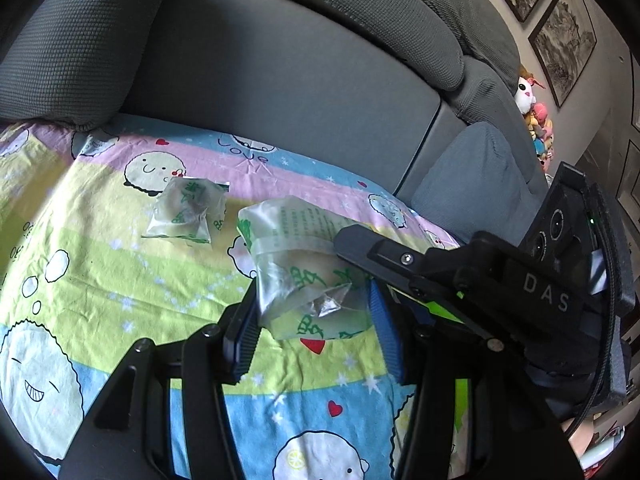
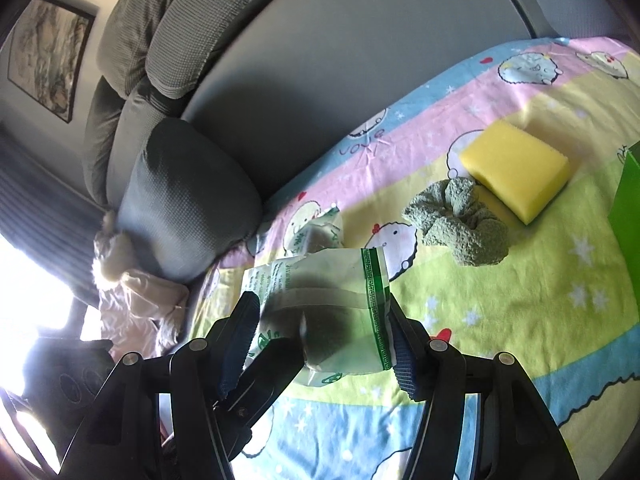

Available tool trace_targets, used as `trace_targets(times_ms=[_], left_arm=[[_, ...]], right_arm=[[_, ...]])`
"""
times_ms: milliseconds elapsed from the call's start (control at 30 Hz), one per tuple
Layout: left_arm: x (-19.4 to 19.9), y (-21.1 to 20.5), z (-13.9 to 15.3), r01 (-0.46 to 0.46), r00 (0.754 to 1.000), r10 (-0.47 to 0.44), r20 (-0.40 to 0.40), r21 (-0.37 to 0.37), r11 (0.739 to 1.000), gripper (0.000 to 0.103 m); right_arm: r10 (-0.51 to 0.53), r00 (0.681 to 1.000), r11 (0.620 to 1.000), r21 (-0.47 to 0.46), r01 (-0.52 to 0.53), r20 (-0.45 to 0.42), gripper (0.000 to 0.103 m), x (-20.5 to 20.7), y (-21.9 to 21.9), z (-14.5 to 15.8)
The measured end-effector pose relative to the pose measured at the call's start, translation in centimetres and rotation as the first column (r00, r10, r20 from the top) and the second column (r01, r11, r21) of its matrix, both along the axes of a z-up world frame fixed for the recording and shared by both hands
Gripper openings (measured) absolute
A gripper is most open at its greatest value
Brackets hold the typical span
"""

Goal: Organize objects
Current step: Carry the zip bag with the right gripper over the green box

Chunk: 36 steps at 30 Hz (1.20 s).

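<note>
Gripping one clear plastic bag (image 1: 304,280) between my left gripper (image 1: 316,320) and right gripper (image 2: 320,336), both jaws clamped on its sides, above the cartoon sheet (image 1: 120,280).

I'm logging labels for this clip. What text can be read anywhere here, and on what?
"DAS": white letters on the right gripper body.
"love": handwritten on the cartoon sheet, seen upside down.
Green print on the held plastic bag: too small and blurred to read.
Second bag on the sheet: print unreadable.

White letters "DAS" stand on the right tool (image 1: 348,240), and the cartoon bedsheet (image 1: 120,280) seemingly reads "love".
</note>
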<state>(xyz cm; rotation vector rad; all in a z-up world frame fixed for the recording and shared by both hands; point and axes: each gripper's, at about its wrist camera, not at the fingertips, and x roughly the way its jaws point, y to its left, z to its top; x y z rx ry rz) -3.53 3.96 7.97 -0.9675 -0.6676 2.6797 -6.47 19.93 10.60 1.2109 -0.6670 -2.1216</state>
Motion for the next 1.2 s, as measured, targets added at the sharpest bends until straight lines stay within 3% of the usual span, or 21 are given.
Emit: trace_targets(times_ms=[1200], left_arm=[[1.7, 4.7, 3.2, 0.131, 0.978, -0.13, -0.162, 0.001, 0.991, 0.051]], right_arm=[[-0.13, 0.98, 0.991, -0.001, 0.132, -0.15, 0.063, 4.3, 5.7, 4.9]])
